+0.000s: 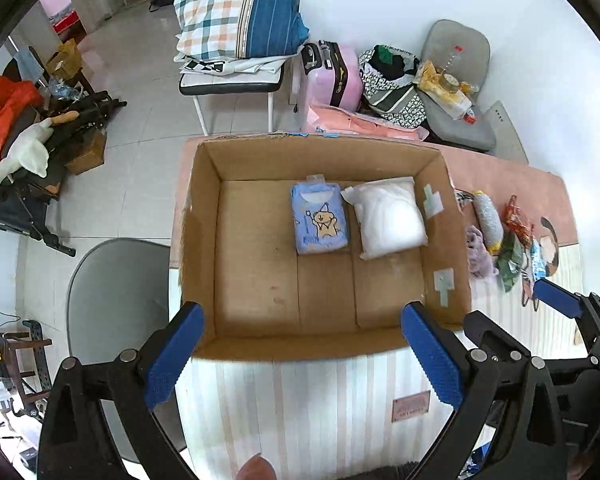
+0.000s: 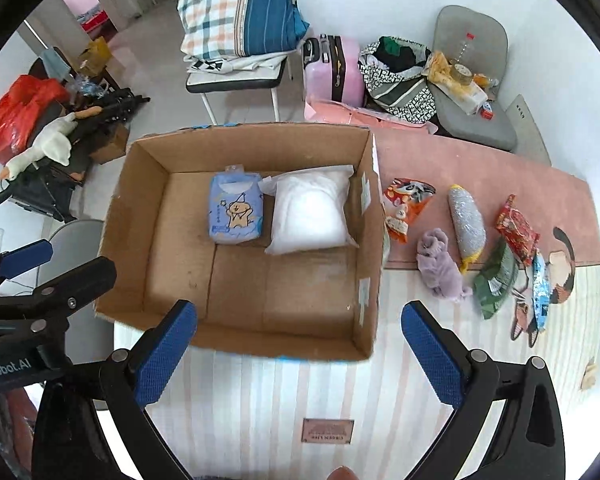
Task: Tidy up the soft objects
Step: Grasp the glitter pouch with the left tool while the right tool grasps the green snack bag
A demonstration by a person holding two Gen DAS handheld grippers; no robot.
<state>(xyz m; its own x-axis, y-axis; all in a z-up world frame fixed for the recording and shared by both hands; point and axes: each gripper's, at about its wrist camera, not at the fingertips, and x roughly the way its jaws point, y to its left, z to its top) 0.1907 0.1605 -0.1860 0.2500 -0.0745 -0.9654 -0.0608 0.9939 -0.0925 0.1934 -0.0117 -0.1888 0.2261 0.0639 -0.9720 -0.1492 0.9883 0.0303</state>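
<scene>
An open cardboard box (image 1: pixel 199 240) (image 2: pixel 140 216) stands on the striped tablecloth. On its floor at the far side lie a blue cartoon-print soft pack (image 1: pixel 320 220) (image 2: pixel 236 212) and a white padded bag (image 1: pixel 392 218) (image 2: pixel 310 212), side by side. My left gripper (image 1: pixel 304 356) hovers open and empty above the box's near wall. My right gripper (image 2: pixel 300 354) is also open and empty, above the box's near right corner. To the right of the box lie a purple cloth (image 2: pixel 440 266), a silver plush (image 2: pixel 466 226) and several snack packets (image 2: pixel 516 230).
A grey chair (image 1: pixel 116 280) stands left of the table. Beyond the table are a chair piled with checked bedding (image 2: pixel 236 8), a pink suitcase (image 2: pixel 336 72), bags and a grey seat (image 2: pixel 476 120). Clutter with a white plush goose (image 2: pixel 48 144) lies on the floor at left.
</scene>
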